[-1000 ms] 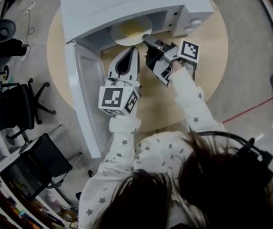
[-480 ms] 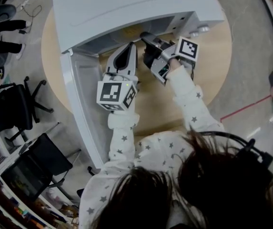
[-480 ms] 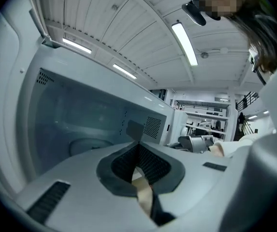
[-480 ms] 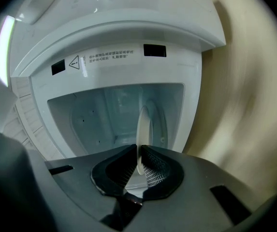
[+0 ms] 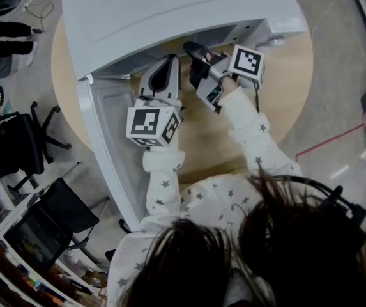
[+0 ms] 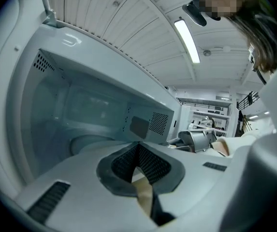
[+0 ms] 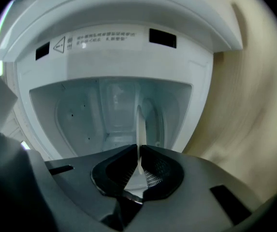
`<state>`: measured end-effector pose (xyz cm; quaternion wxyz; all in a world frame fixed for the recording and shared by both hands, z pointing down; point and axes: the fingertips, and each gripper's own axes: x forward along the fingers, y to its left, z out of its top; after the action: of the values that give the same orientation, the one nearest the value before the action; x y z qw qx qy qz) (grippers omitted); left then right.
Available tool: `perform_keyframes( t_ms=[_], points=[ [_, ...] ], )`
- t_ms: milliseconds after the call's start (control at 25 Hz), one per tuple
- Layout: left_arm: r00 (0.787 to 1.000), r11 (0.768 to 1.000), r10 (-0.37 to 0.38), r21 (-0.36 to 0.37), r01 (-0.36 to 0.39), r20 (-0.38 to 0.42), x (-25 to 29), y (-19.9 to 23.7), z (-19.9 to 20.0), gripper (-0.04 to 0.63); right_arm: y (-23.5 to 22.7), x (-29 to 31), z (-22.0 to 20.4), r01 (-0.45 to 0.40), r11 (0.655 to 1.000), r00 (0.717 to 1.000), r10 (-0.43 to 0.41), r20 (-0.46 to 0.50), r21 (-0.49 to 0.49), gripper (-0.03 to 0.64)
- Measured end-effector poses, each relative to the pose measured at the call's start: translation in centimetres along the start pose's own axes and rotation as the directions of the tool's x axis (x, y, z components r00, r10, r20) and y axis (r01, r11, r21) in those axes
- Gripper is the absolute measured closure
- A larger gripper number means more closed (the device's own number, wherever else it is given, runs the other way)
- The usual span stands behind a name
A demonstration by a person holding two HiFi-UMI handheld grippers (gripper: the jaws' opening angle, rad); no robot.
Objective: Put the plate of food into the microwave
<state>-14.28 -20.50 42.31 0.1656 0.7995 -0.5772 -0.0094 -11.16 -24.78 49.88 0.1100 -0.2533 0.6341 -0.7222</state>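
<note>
Plate [image 7: 139,122] gone from the doorway into the microwave [image 5: 170,18]
A second ago its yellow food showed at the opening; now only a thin white edge shows inside. The left gripper [image 5: 168,62] is pressed together and empty at the opening, and the right gripper [image 5: 190,47] pinches the plate's rim, reaching in over the counter [image 5: 285,88].

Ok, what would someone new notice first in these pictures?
The big white microwave stands out first, sitting on a round wooden table with its door open to the left. Both grippers reach into its mouth. The right gripper is shut on the rim of a thin white plate, seen edge-on against the cavity, and the left gripper is beside it with its jaws together.
</note>
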Motion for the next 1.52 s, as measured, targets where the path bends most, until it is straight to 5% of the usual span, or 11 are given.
perform_keyframes(
  t_ms=[200, 240, 320, 600, 1200, 1440, 1520],
  points=[
    [1.000, 1.000, 0.006, -0.002, -0.006, -0.009, 0.0, 0.4, -0.2, 0.595, 0.6, 0.7, -0.1, 0.016, 0.984, 0.999, -0.023, -0.039, -0.175, 0.588],
    [1.000, 1.000, 0.005, -0.004, -0.005, -0.009, 0.0, 0.4, -0.2, 0.594, 0.9, 0.8, -0.3, 0.018, 0.972, 0.998, -0.032, -0.058, -0.232, 0.524],
    [1.000, 1.000, 0.003, -0.006, -0.003, -0.011, -0.1, 0.4, -0.3, 0.594, 1.3, 1.0, -0.7, 0.029, 0.945, 0.994, -0.062, -0.092, -0.325, 0.512],
    [1.000, 1.000, -0.001, -0.007, 0.000, -0.022, -0.1, 0.4, -0.8, 0.594, 1.1, 1.0, -1.1, 0.098, 0.885, 0.979, -0.169, -0.118, -0.456, 0.482],
    [0.999, 1.000, 0.013, -0.002, -0.014, -0.053, -0.2, 0.7, -2.1, 0.594, -1.8, 0.2, -1.3, 0.122, 0.950, 0.979, -0.162, -0.121, -0.286, 0.482],
    [0.999, 1.000, 0.010, 0.006, -0.009, -0.049, -0.6, 0.1, -2.0, 0.594, -0.9, -1.1, -2.2, 0.054, 0.966, 0.986, -0.091, -0.137, -0.253, 0.483],
    [0.999, 1.000, 0.009, 0.010, -0.009, -0.043, -0.9, -0.3, -1.7, 0.595, -0.5, -1.8, -2.5, 0.038, 0.972, 0.988, -0.071, -0.135, -0.232, 0.554]
  ],
)
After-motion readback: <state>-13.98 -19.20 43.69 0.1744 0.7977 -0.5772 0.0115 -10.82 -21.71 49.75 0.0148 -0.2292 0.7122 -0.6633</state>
